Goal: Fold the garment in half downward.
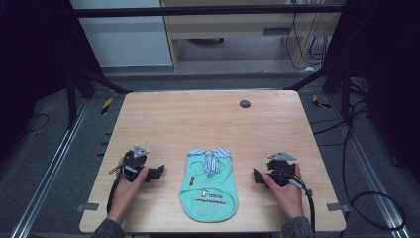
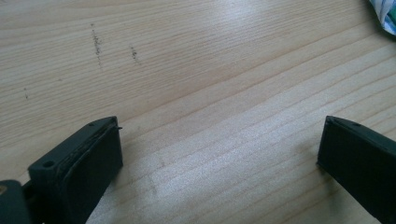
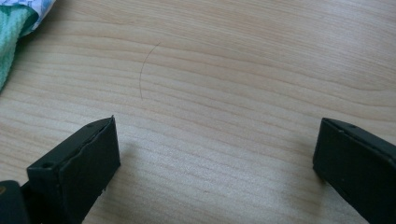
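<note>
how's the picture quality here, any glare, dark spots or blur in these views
High view: the table is evenly lit, the surroundings fall nearly black, and the mint garment is soft, its print unreadable. Left gripper view: a pale sheen crosses the wood and the near tongs look slightly blurred. Right gripper view: similar mild sheen, soft shadows beside the tongs.

The light wooden worktop [image 1: 208, 119] has a small dark round disc [image 1: 244, 103] set near its far edge. Faint dark scuffs [image 2: 96, 44] mark the grain, and a thin curved hair [image 3: 145, 65] lies on the wood. Beyond the far edge stands a pale wooden cabinet [image 1: 237, 29]. Black cables [image 1: 376, 203] loop over the grey floor [image 1: 44, 148] at the right.
</note>
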Motion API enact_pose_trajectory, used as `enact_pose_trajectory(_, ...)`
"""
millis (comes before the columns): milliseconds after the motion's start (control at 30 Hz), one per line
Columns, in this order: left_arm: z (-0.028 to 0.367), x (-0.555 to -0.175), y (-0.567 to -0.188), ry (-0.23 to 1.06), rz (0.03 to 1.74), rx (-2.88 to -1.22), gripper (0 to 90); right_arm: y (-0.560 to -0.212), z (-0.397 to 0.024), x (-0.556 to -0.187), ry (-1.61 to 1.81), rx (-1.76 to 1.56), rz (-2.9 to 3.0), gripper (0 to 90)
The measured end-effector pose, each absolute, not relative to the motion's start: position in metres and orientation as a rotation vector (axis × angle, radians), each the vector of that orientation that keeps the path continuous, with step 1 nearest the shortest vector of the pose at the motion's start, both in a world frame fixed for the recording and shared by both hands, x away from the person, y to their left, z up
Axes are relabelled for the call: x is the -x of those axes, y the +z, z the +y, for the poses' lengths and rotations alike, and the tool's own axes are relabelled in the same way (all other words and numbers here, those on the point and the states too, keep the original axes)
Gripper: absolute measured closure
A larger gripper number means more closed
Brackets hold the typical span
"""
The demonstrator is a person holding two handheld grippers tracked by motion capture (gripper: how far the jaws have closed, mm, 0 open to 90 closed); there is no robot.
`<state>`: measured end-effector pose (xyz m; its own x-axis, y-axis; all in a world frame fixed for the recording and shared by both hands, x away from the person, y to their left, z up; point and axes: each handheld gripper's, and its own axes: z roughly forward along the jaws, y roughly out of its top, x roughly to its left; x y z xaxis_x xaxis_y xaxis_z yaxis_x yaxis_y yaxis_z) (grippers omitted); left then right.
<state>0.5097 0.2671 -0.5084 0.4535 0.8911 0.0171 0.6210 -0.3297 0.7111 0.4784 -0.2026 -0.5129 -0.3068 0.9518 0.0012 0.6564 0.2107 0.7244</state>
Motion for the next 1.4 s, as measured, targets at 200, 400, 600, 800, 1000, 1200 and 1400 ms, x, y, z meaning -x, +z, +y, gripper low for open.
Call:
enact_pose_trajectory(200,0.267,-0.514,-0.505,0.512,1.221,-2.109,0.4,-0.510,-0.203,-0.474,0.878,-1.468,2.089,7.7)
enact_pose_trajectory(400,0.258,-0.512,-0.489,0.452,1.150,-2.170,4.8,-0.487,-0.192,-0.464,0.856,-1.342,2.188,26.1)
enact_pose_trajectory(600,0.238,-0.518,-0.458,0.385,1.074,-2.178,6.8,-0.460,-0.175,-0.470,0.844,-1.242,2.248,28.7)
enact_pose_trajectory(800,0.211,-0.536,-0.439,0.372,1.004,-2.189,15.3,-0.444,-0.156,-0.499,0.852,-1.169,2.348,45.8)
enact_pose_trajectory(1000,0.185,-0.555,-0.436,0.325,0.999,-2.172,26.2,-0.439,-0.134,-0.527,0.853,-1.129,2.430,64.4)
enact_pose_trajectory(1200,0.164,-0.574,-0.452,0.276,1.033,-2.194,39.5,-0.448,-0.108,-0.551,0.878,-1.130,2.469,74.6)
enact_pose_trajectory(1400,0.154,-0.582,-0.460,0.291,1.035,-2.243,45.1,-0.460,-0.090,-0.565,0.901,-1.158,2.474,71.6)
